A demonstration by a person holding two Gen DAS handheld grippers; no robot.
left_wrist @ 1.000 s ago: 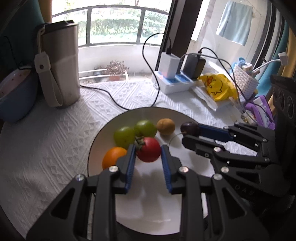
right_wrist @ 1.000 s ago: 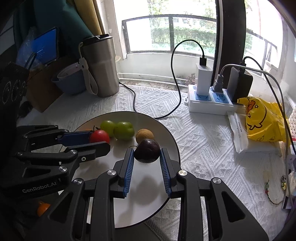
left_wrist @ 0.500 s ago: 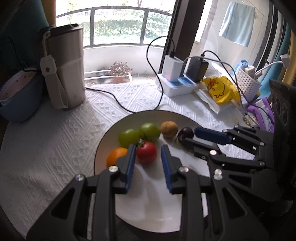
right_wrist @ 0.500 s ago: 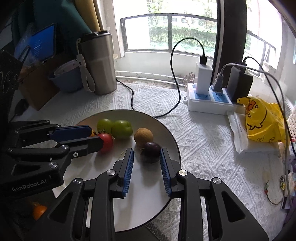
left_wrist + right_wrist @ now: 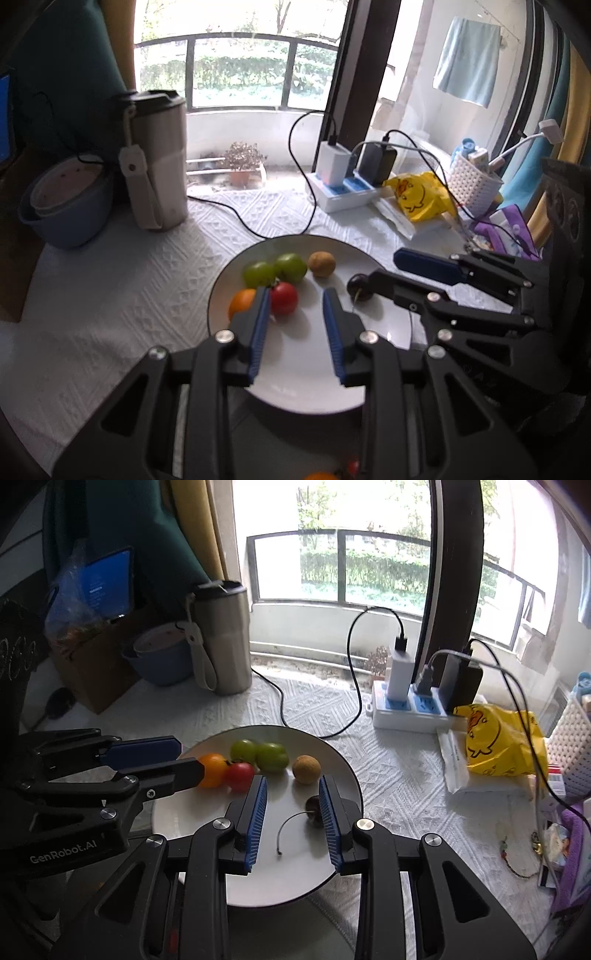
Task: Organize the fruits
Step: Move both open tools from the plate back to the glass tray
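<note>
A white plate (image 5: 306, 369) (image 5: 288, 867) holds an orange fruit (image 5: 242, 301), a red tomato (image 5: 283, 297), two green fruits (image 5: 258, 273) (image 5: 290, 266), a brown fruit (image 5: 322, 263) and a dark cherry (image 5: 359, 286) with a loose stem. My left gripper (image 5: 296, 295) hovers over the plate's near half. Its pads stand a narrow gap apart with nothing between them, and the tomato lies just beyond its left finger. My right gripper (image 5: 292, 781) hangs beside it, also empty. The cherry (image 5: 313, 805) rests on the plate beside its right pad.
A steel tumbler (image 5: 157, 158) and a blue bowl (image 5: 64, 206) stand at the back left. A power strip (image 5: 343, 184) with chargers, a yellow bag (image 5: 417, 195) and a white basket (image 5: 472, 181) fill the back right. A black cable crosses the white cloth.
Both grippers have risen and drawn back from the plate. The tomato and the cherry, which sat between the fingertips a second ago, now lie on the plate clear of the pads.
</note>
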